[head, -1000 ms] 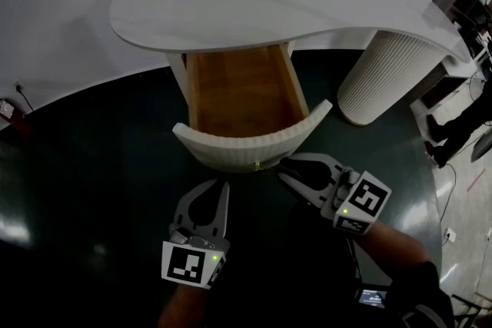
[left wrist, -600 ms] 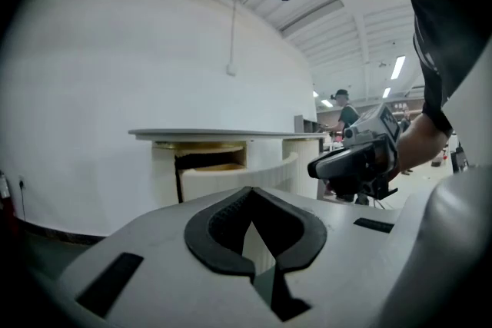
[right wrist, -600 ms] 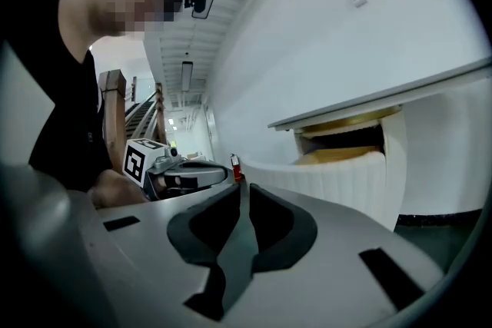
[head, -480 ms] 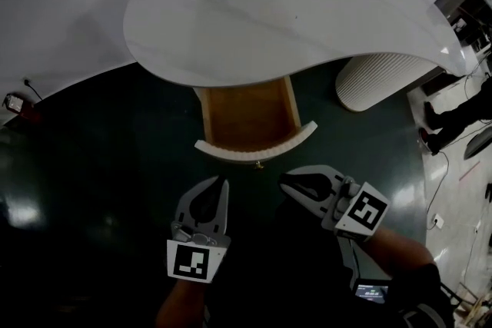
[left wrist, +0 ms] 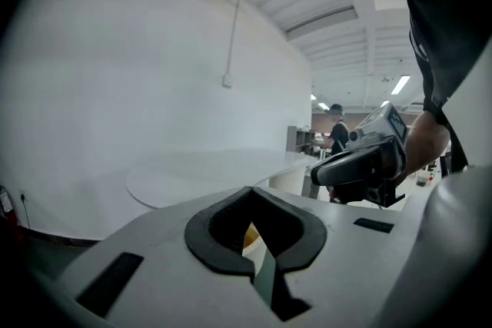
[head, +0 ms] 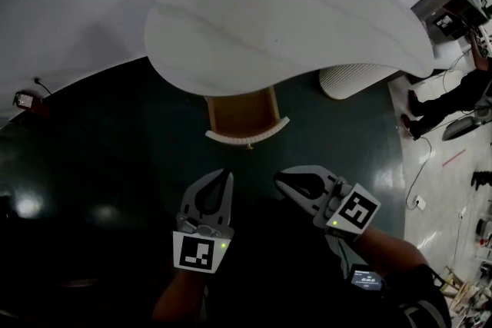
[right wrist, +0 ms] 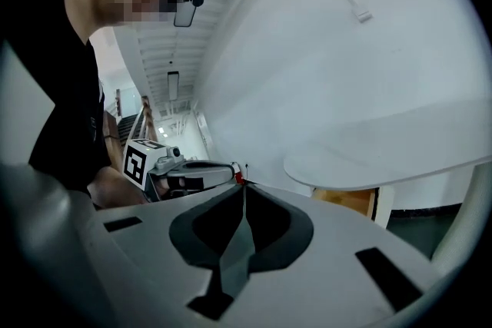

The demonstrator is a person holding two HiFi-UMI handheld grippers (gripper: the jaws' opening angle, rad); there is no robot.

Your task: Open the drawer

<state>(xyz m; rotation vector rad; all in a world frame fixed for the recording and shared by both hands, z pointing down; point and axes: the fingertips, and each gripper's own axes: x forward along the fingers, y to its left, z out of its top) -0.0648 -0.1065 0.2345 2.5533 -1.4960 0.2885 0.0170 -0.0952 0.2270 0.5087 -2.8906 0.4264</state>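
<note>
Our left gripper point(head: 224, 175) is pressed together, empty; our right gripper point(head: 281, 177) has just closed on nothing. We judge they hang free because the white-fronted wooden drawer point(head: 247, 136), well ahead of them, already stands pulled out beneath the curved white tabletop point(head: 284, 19).

One left gripper point(head: 224, 175), one right gripper point(head: 281, 177), one table point(head: 284, 19), one drawer point(head: 247, 134), one ribbed pedestal point(head: 354, 79), one bystander point(head: 440, 99)

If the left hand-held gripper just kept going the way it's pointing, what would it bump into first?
Probably the white table, near its top's edge above the open drawer. Depth is hard to judge, so it could pass over.
</note>
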